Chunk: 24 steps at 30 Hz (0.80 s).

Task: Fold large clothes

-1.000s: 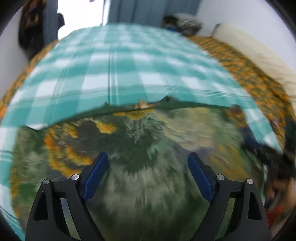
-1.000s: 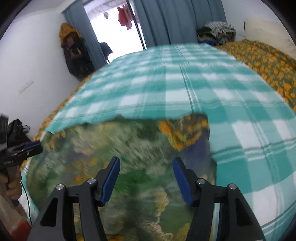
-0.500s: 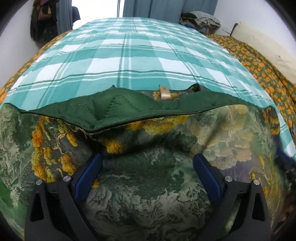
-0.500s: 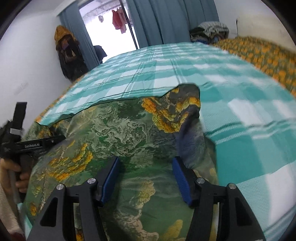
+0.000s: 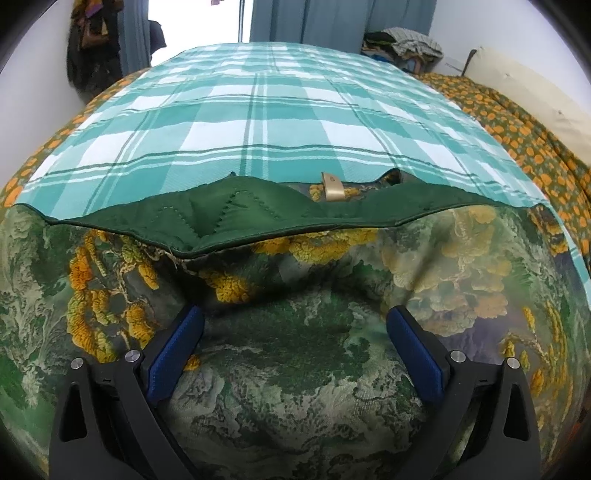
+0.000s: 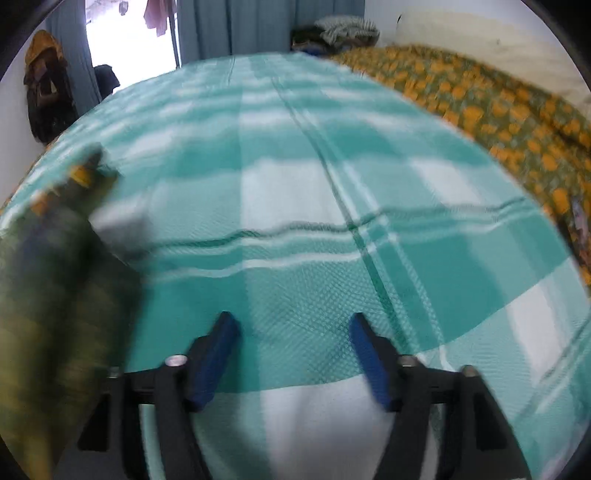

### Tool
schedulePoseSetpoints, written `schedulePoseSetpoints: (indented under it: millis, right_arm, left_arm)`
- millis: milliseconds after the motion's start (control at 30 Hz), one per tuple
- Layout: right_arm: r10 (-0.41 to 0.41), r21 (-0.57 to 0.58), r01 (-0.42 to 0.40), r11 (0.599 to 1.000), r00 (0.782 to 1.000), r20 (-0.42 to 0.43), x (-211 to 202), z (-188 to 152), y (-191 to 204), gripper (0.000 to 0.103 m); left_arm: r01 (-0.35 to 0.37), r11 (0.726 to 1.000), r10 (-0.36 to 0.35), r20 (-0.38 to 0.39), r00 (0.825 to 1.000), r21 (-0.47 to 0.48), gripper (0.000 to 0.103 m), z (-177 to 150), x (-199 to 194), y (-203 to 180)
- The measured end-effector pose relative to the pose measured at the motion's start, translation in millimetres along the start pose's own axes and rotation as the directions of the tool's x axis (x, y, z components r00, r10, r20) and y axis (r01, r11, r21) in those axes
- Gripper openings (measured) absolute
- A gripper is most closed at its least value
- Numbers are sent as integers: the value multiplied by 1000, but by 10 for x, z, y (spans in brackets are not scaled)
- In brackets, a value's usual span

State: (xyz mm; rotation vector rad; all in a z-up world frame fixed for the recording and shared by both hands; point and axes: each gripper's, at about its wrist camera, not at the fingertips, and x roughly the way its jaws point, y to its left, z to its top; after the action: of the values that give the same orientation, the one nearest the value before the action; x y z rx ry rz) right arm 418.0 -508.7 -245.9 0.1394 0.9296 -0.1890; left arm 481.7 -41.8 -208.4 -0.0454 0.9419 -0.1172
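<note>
A large jacket (image 5: 295, 369) with a green and orange woven pattern lies on a teal checked bed cover (image 5: 258, 122). Its dark green quilted lining (image 5: 236, 214) shows along the far edge, with a beige hanging loop (image 5: 332, 186). My left gripper (image 5: 295, 328) is open, low over the jacket, with the cloth bulging between its blue pads. My right gripper (image 6: 293, 332) is open and empty over the bare checked cover (image 6: 332, 184). The jacket shows blurred at the left edge of the right wrist view (image 6: 48, 280).
An orange-flowered green blanket (image 5: 524, 122) lies along the right side of the bed, also in the right wrist view (image 6: 498, 110). A pile of clothes (image 5: 402, 40) sits at the far end near blue curtains (image 5: 314, 18). Dark bags (image 5: 92, 55) hang at the far left.
My right gripper has swung right, off the jacket and over the bare checked cover. My left gripper has stayed open over the jacket, which has settled flat.
</note>
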Motion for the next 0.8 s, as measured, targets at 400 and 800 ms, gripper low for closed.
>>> schedulePoseSetpoints:
  millis: [400,800]
  right_arm:
    - [34,8,-34,999,999,18,-10,7,-16,78]
    - [33,8,-33,999,999,18,-8,1,1,78]
  left_arm:
    - [-38,999,38,-16,999,-1,102,8,33,-13]
    - [-65,998,65,-31,997,-3,102,23,72,-23]
